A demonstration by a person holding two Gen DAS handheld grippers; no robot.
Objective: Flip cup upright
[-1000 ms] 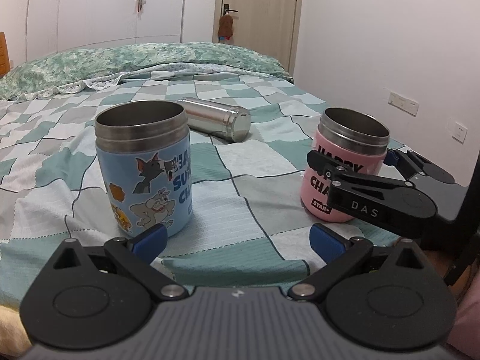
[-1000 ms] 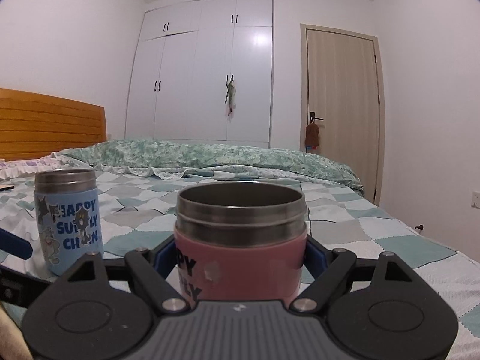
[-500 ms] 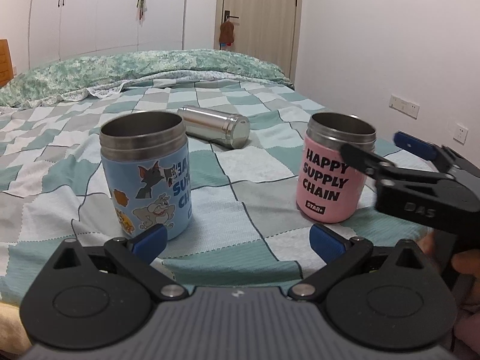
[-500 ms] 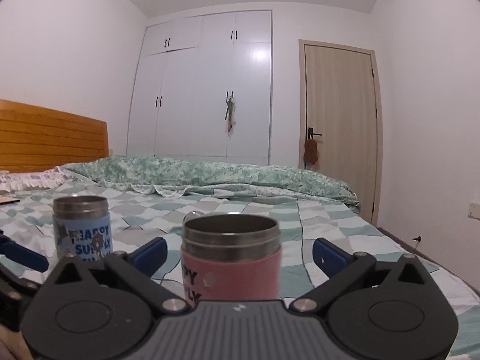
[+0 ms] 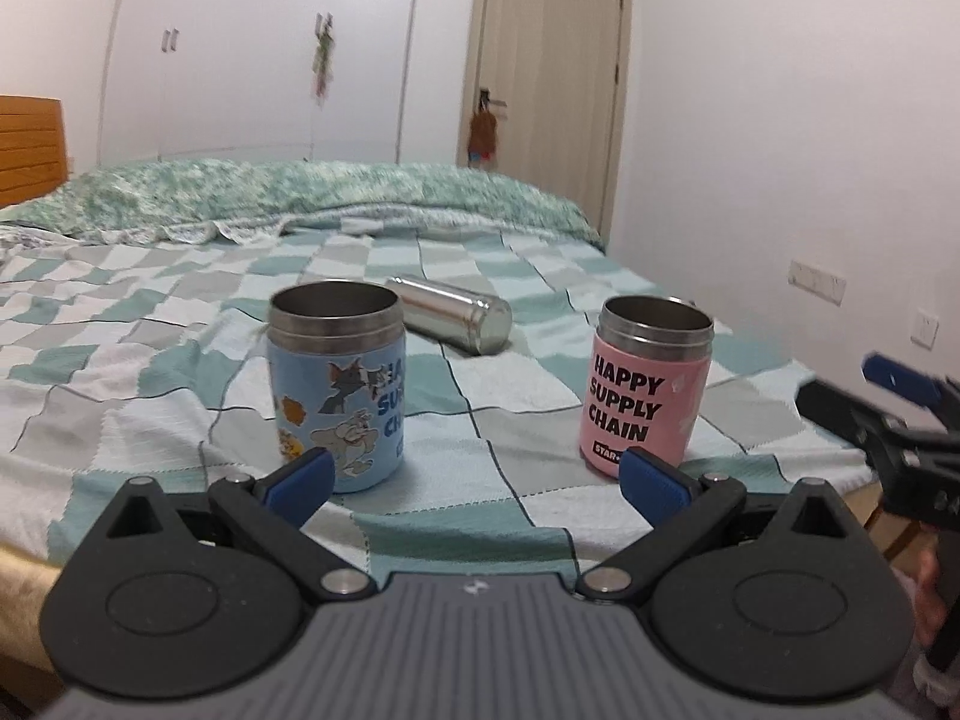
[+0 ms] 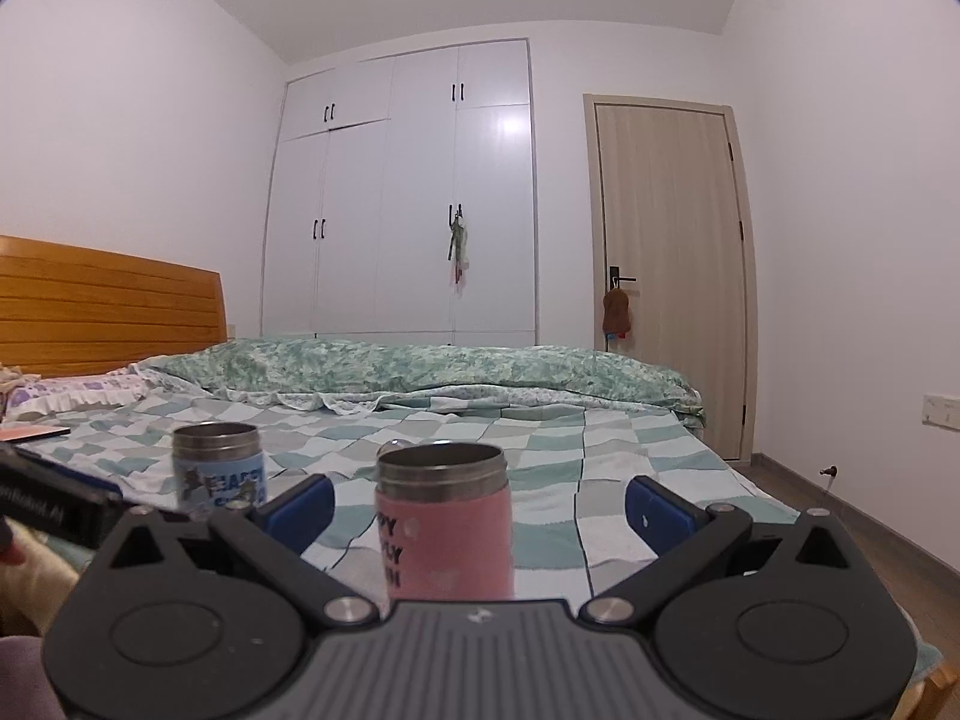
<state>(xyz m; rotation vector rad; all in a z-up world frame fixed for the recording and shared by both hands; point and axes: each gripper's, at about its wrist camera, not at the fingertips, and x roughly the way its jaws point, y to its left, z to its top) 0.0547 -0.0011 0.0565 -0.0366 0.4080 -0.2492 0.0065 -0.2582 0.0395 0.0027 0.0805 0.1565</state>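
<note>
A pink cup (image 5: 645, 384) marked HAPPY SUPPLY CHAIN stands upright on the checked bedspread (image 5: 150, 372). A blue cartoon cup (image 5: 336, 384) stands upright to its left. My left gripper (image 5: 474, 477) is open and empty, in front of both cups. My right gripper (image 6: 477, 507) is open and empty, with the pink cup (image 6: 444, 522) standing free a little beyond its fingers. The right gripper also shows at the right edge of the left wrist view (image 5: 906, 414). The blue cup (image 6: 219, 468) is further left.
A bare steel bottle (image 5: 450, 312) lies on its side behind the cups. A folded green quilt (image 5: 300, 198) lies across the far end of the bed. The wooden headboard (image 6: 108, 306) is at the left, the bed's edge and floor (image 6: 888, 546) at the right.
My right gripper has opened, let go of the pink cup and pulled back from it. My left gripper has also drawn back and tilted up. Both cups stay upright.
</note>
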